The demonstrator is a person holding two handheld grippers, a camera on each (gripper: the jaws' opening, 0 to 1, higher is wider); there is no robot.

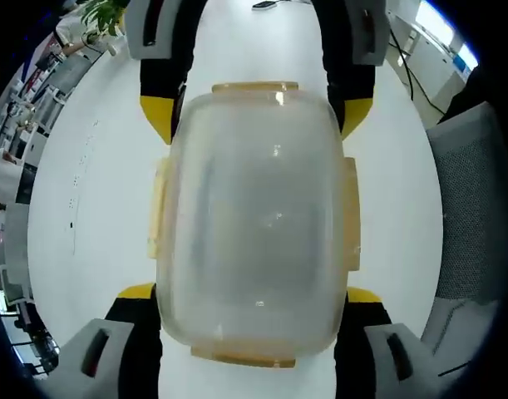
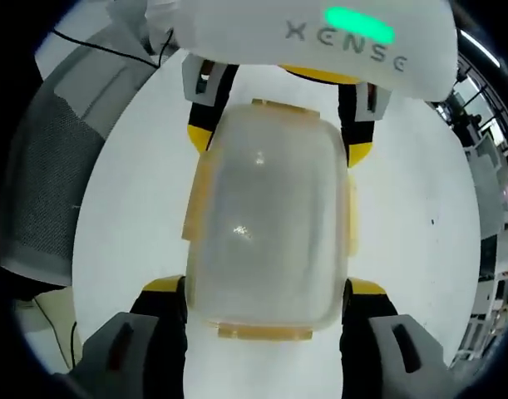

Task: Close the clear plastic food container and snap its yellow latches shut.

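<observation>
The clear plastic food container lies on the white table with its lid on top. Pale yellow latches stick out from all of its sides and look flared outward. My left gripper holds the near end, its yellow-tipped jaws pressed against both long sides. Over at the far end my right gripper clamps the same way. In the right gripper view the container sits between my right gripper below and my left gripper above, and another latch shows.
A grey mesh chair stands by the table edge, and the chair is at the left in the right gripper view. A green plant and office desks lie beyond the table. A small dark object rests far down the table.
</observation>
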